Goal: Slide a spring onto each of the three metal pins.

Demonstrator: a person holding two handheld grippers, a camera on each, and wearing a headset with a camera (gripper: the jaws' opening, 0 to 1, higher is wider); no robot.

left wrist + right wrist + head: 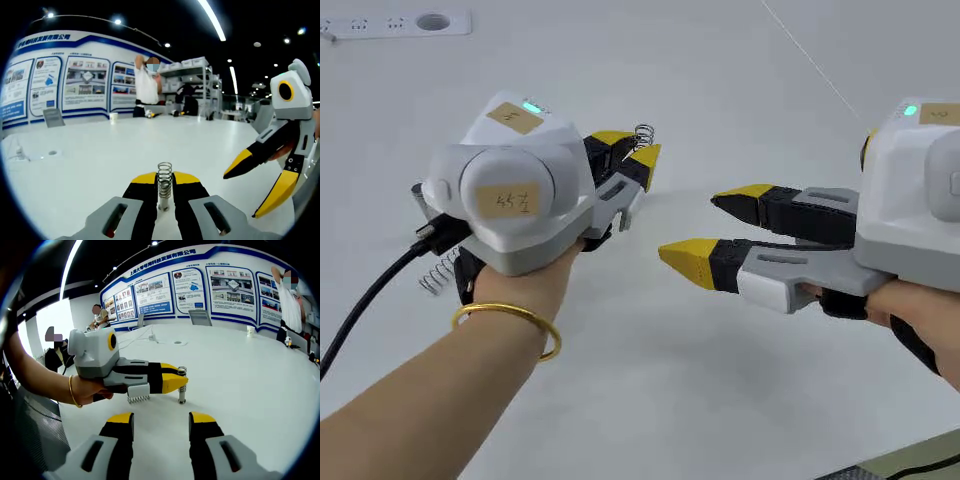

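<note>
Head view looks down on a white bench (720,380). The left gripper (638,148) has its yellow-tipped jaws closed together on a spring (643,133), whose top coils poke up above the tips. A gold bangle (510,320) circles the wrist behind it. The right gripper (690,226) is off to the side, its jaws wide apart and holding nothing, with the tips pointing toward the left gripper. A second spring (440,270) lies on the bench, partly hidden under the left gripper's body, near a black cable (370,290).

Left gripper view adds what the head view hides. The held spring sits around an upright metal pin (163,202), clamped between the jaws.

Right gripper view gives the side angle. The pin's foot appears to rest on the bench below the left jaws, and the loose second spring lies flat nearby.
</note>
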